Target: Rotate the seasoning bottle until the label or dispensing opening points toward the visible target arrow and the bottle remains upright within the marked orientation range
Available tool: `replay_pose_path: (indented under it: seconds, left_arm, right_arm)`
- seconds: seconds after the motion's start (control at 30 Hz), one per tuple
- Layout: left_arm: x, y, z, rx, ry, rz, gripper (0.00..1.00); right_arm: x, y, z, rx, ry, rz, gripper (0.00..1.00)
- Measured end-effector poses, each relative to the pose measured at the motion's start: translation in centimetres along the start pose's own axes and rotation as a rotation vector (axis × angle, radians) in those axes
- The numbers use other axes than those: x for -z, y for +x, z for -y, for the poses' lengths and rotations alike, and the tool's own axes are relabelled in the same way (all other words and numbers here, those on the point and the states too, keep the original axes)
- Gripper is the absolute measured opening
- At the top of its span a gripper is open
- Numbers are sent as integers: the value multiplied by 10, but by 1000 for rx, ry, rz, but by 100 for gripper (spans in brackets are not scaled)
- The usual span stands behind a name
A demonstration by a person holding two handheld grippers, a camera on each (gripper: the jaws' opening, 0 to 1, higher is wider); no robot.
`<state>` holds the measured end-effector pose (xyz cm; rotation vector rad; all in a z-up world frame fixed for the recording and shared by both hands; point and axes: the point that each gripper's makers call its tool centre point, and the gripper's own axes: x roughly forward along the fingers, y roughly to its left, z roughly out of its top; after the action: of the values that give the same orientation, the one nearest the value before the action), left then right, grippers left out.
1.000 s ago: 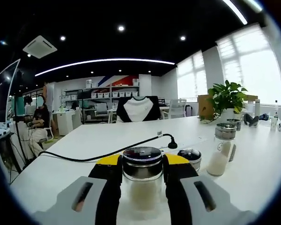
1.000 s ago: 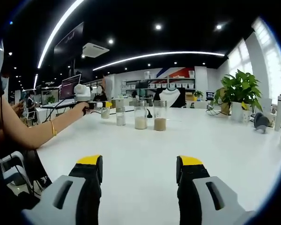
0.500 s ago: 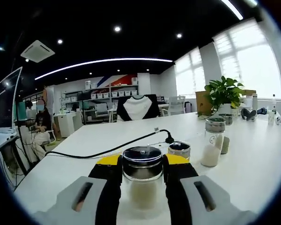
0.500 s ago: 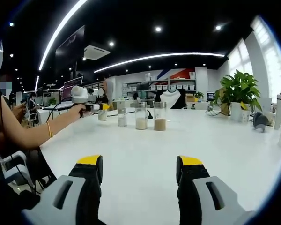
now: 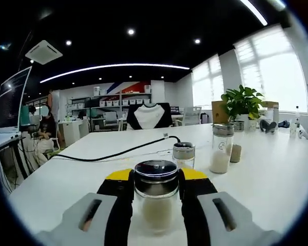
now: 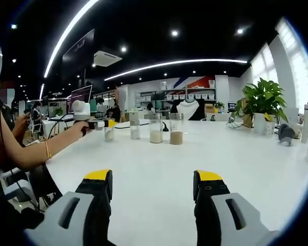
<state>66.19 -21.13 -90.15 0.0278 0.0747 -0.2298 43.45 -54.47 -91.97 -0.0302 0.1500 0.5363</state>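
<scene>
Glass seasoning bottle (image 5: 155, 197) sits clamped upright in the left gripper (image 5: 155, 190) jaws, probably for turning; right gripper (image 6: 152, 197) jaws apart over bare bench (image 6: 236, 154).

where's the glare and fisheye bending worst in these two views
Left gripper view: the windows at right blow out white, the ceiling strip light bows into an arc, and the bottle held in the left gripper stays sharp. Right gripper view: the strip lights curve, the window glares, and the plant reads clearly.

Upright glass seasoning bottle (image 5: 155, 197) (dark shiny lid), pale powder inside.
</scene>
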Motion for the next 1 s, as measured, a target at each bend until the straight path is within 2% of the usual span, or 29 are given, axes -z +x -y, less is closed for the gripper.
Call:
replay_pose_path:
  seconds: [0.33,0.43,0.57,0.67,0.87,1.0]
  left_arm:
    - [7,-12,17,47,-5,-7,36]
    - [6,-19,28,64,-4,-1,36]
    - [5,-28,51,144,-14,7,36]
    - [4,-33,60,168,-22,12,36]
    - [4,-42,76,203,30,10,36]
    - [3,-49,87,233,29,18,36]
  right_arm:
    - [5,1,4,-1,-9,-16,64]
    - [6,2,4,-4,-8,-22,64]
    - [5,4,0,-25,-9,-15,64]
    - [6,6,-2,-33,-15,-20,64]
    - [6,6,-4,-38,-14,-19,63]
    - [8,6,-4,-39,-13,-24,63]
